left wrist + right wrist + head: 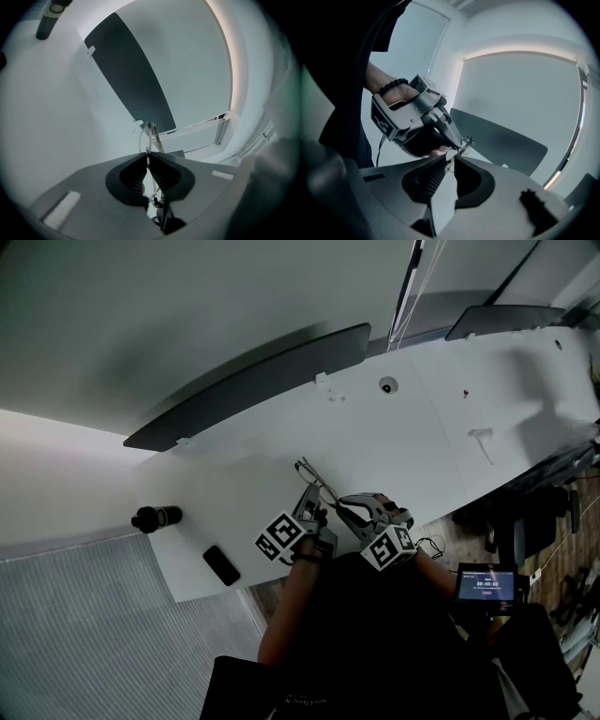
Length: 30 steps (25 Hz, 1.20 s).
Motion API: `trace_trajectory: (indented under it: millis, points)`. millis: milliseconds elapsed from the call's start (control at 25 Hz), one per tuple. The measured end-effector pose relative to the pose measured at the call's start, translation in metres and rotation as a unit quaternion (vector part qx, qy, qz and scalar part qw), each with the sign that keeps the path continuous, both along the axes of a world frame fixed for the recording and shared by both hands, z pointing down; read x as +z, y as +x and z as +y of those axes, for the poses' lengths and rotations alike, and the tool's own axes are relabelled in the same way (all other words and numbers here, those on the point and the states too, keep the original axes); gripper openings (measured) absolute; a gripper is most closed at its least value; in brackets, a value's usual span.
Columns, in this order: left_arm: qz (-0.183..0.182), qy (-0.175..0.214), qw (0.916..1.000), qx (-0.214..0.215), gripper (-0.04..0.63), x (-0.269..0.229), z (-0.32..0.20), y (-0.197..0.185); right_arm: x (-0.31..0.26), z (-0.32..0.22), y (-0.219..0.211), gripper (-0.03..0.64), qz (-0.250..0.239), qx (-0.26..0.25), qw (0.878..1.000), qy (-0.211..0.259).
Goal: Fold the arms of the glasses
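Note:
The thin wire-framed glasses (pixel 313 476) are held up over the white table (pixel 394 437), near its front edge. My left gripper (pixel 148 157) is shut on the frame, with one lens (pixel 145 137) sticking out past its tips. In the head view the left gripper (pixel 316 510) reaches in from below and the right gripper (pixel 343 506) stands close beside it. In the right gripper view the right gripper (pixel 451 162) has a small gap between its jaws. A thin arm of the glasses (pixel 464 145) runs from the hinge into that gap, and the pads do not visibly press on it.
A black cylinder (pixel 156 517) and a black phone (pixel 221 565) lie at the table's left end. Dark curved panels (pixel 253 385) run along its far side. A small screen (pixel 486 582) glows at the lower right, off the table.

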<state>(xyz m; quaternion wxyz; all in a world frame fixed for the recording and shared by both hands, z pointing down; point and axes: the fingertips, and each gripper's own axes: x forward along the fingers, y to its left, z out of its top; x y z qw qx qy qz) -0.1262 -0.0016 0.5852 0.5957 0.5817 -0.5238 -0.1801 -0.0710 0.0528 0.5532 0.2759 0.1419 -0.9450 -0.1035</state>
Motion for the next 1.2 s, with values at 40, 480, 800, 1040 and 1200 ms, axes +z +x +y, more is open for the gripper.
trace_trajectory:
  millis: [40, 480, 800, 1040, 1200]
  points:
    - [-0.001, 0.001, 1.0, 0.002, 0.029, 0.0, -0.001, 0.0, 0.001, 0.0, 0.0, 0.058, 0.002, -0.002, 1.0, 0.0]
    - [-0.044, 0.002, 0.9978, 0.049, 0.028, 0.006, -0.001, 0.005, 0.01, 0.004, 0.001, 0.035, 0.025, -0.013, 0.999, -0.016]
    - [-0.106, 0.007, 0.9864, 0.125, 0.029, 0.013, 0.005, 0.013, 0.029, 0.016, 0.005, 0.035, 0.051, -0.025, 0.997, -0.051]
    - [-0.105, 0.002, 0.9857, 0.132, 0.029, 0.015, 0.006, 0.014, 0.03, 0.016, 0.006, 0.03, 0.051, -0.022, 0.996, -0.064]
    - [-0.097, -0.005, 0.9864, 0.133, 0.029, 0.019, 0.009, 0.014, 0.032, 0.016, 0.009, 0.026, 0.054, -0.02, 0.996, -0.066]
